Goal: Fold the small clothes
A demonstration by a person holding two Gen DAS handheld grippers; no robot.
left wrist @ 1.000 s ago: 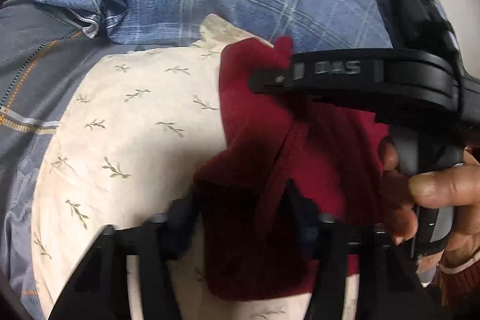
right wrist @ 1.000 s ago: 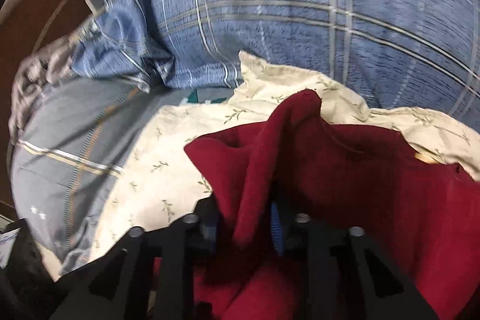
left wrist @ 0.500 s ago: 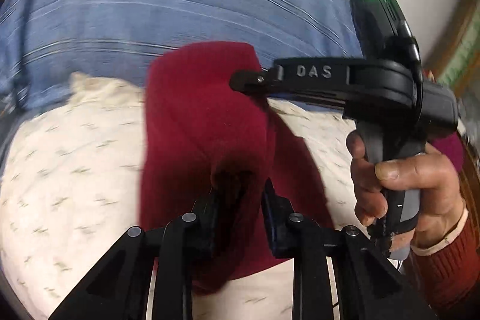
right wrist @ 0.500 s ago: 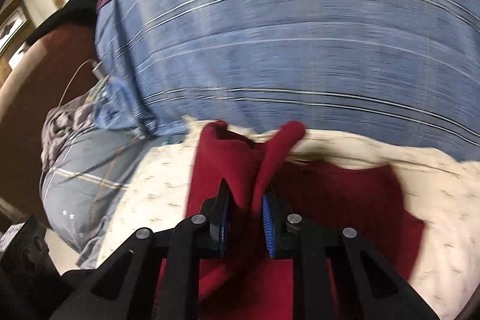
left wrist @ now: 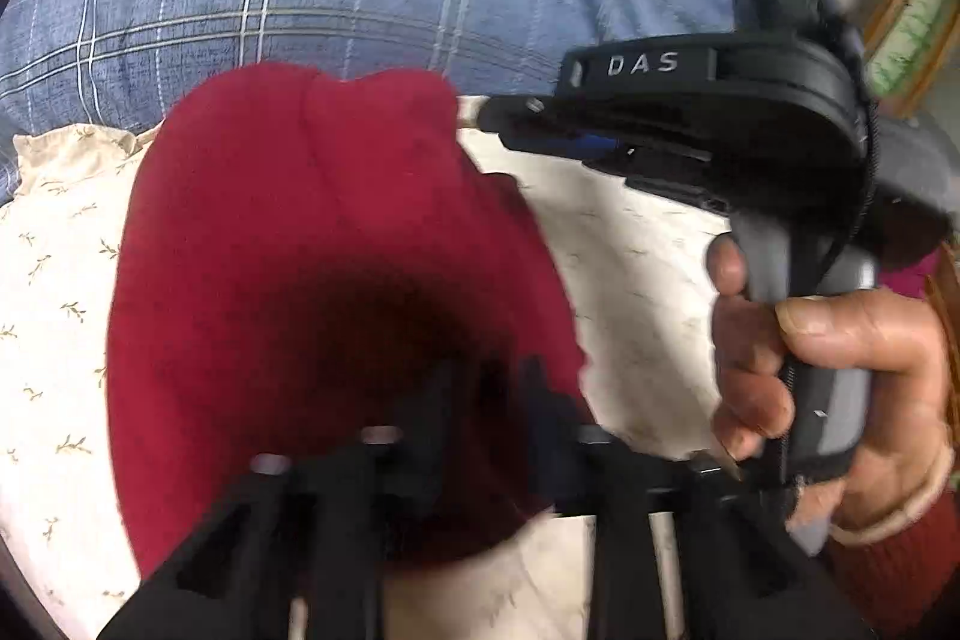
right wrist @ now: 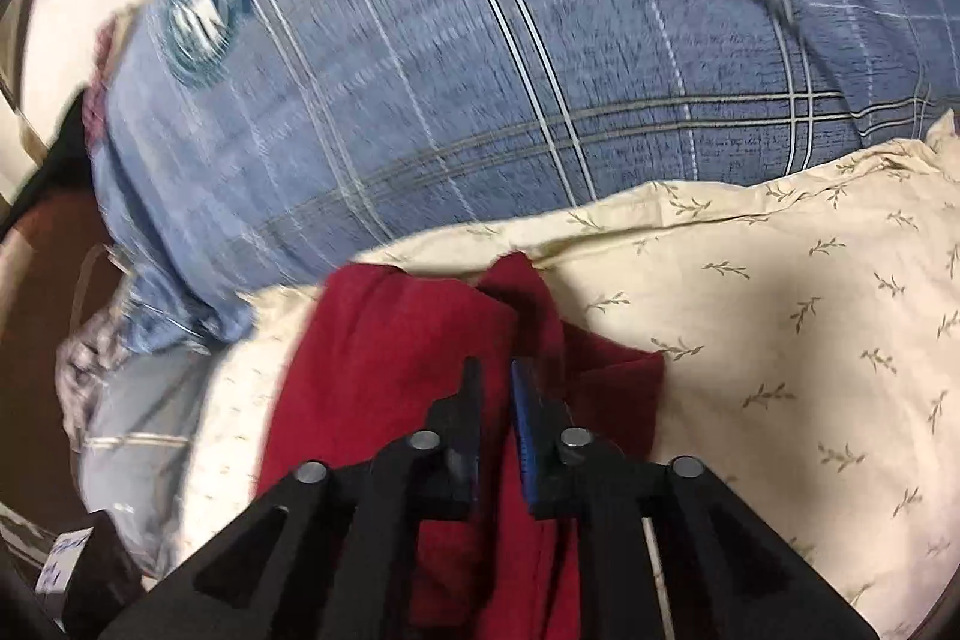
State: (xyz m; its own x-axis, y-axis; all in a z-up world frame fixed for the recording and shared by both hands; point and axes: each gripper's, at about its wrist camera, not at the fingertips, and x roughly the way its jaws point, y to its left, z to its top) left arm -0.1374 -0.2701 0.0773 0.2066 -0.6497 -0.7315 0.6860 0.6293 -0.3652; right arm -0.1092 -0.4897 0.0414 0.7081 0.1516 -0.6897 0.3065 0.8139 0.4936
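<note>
A small dark red garment (left wrist: 312,256) lies on a cream pillow with a leaf print (left wrist: 54,292). My left gripper (left wrist: 486,388) is shut on the garment's near edge, and the cloth bulges away from it. My right gripper (right wrist: 495,388) is shut on a fold of the same red garment (right wrist: 390,370), with cloth pinched between its fingers. In the left wrist view the right gripper's body (left wrist: 708,112) and the hand holding it (left wrist: 840,376) sit to the right, with its tip at the garment's far corner.
A blue plaid quilt (right wrist: 510,70) is heaped behind the cream pillow (right wrist: 810,328). A grey striped cushion (right wrist: 138,430) and crumpled cloth lie at the left. A wall and a wooden frame (left wrist: 906,10) show at the far right.
Both grippers have lifted and carried the red garment across the pillow. The garment went from a loose spread to a gathered, folded-over shape. The left gripper closed on its edge.
</note>
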